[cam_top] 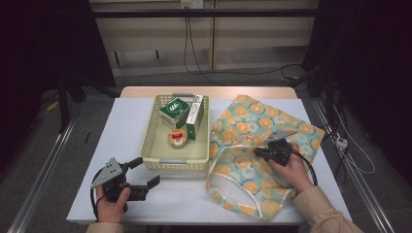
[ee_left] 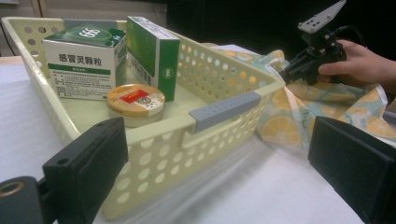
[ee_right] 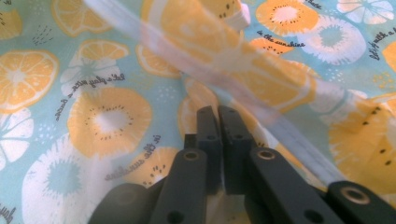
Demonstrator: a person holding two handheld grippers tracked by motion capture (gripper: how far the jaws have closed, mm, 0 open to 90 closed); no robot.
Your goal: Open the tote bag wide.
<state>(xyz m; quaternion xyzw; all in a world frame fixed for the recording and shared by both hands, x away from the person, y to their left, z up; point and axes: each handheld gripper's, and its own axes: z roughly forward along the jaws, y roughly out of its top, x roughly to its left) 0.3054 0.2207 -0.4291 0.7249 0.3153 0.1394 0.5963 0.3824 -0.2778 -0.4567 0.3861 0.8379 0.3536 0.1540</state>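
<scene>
Right tongs [cam_top: 259, 151] pressed together on fruit-print cloth bag [cam_top: 252, 127], near its white handle strap [ee_right: 280, 126]; left tongs [cam_top: 145, 174] spread, well apart leftward.

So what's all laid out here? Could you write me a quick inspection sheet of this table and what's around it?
Surface: white table, wooden strip at the far edge.
Job's things: orange-slice print cloth bag lying flat at the right, pale handles toward the person.
Clutter: cream perforated basket holding a green-and-white box, a green carton and a round tin.
Grippers: left gripper open, held over the table near the basket; right gripper shut, jaws down on the bag, whether fabric is pinched is unclear.
Cables: black cable from the left gripper; cords on the floor behind.
Surroundings: dark curtains, metal rails, pale cabinet.
</scene>
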